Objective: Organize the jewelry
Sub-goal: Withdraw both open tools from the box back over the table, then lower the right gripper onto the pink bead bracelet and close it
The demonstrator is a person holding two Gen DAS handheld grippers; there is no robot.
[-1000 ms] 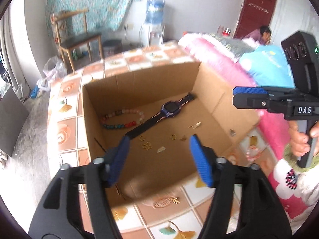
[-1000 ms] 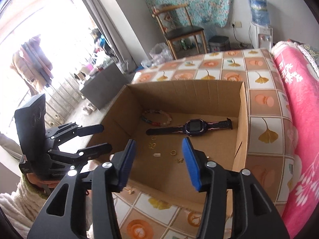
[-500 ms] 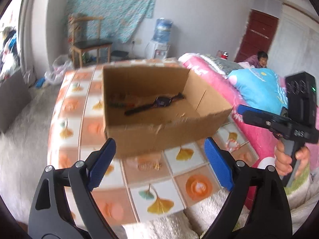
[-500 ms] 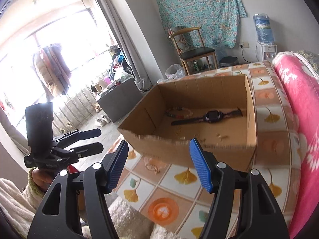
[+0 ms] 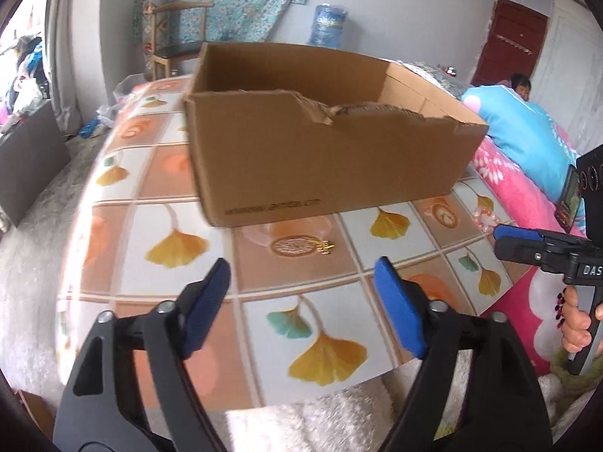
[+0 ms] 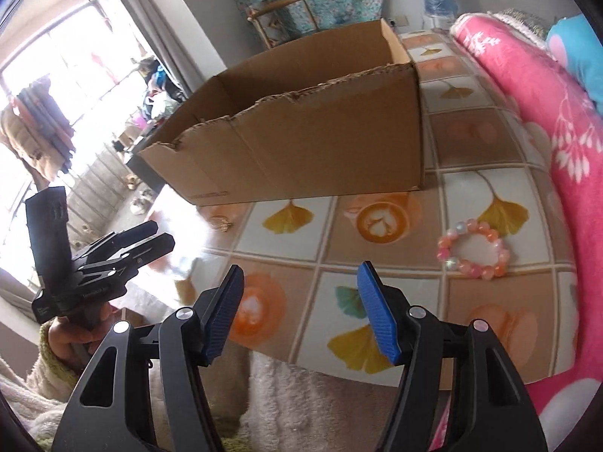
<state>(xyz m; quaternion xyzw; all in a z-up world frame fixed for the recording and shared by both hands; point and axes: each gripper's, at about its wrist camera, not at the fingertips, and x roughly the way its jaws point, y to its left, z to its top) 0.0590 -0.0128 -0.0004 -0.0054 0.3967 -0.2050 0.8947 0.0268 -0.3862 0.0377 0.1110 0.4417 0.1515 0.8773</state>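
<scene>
A cardboard box point(image 5: 324, 158) point(image 6: 301, 143) stands on the tiled table; its inside is hidden from both views. A small gold piece of jewelry point(image 5: 326, 247) lies on the table in front of the box, ahead of my left gripper point(image 5: 301, 301), which is open and empty. It also shows in the right wrist view point(image 6: 222, 223). A pink bead bracelet point(image 6: 473, 248) lies on the table, ahead and right of my right gripper point(image 6: 301, 309), which is open and empty. The bracelet shows partly in the left wrist view point(image 5: 484, 222).
The table point(image 5: 150, 207) has a gingko-leaf tile pattern and ends close below both grippers. A pink blanket point(image 6: 546, 132) lies along its right side. A white fluffy cover point(image 6: 301, 388) lies below the front edge. A chair point(image 5: 169, 37) stands behind.
Both grippers have pulled back and dropped from above the box to low over the table's front edge. The box's contents have gone out of sight. Both stay open.
</scene>
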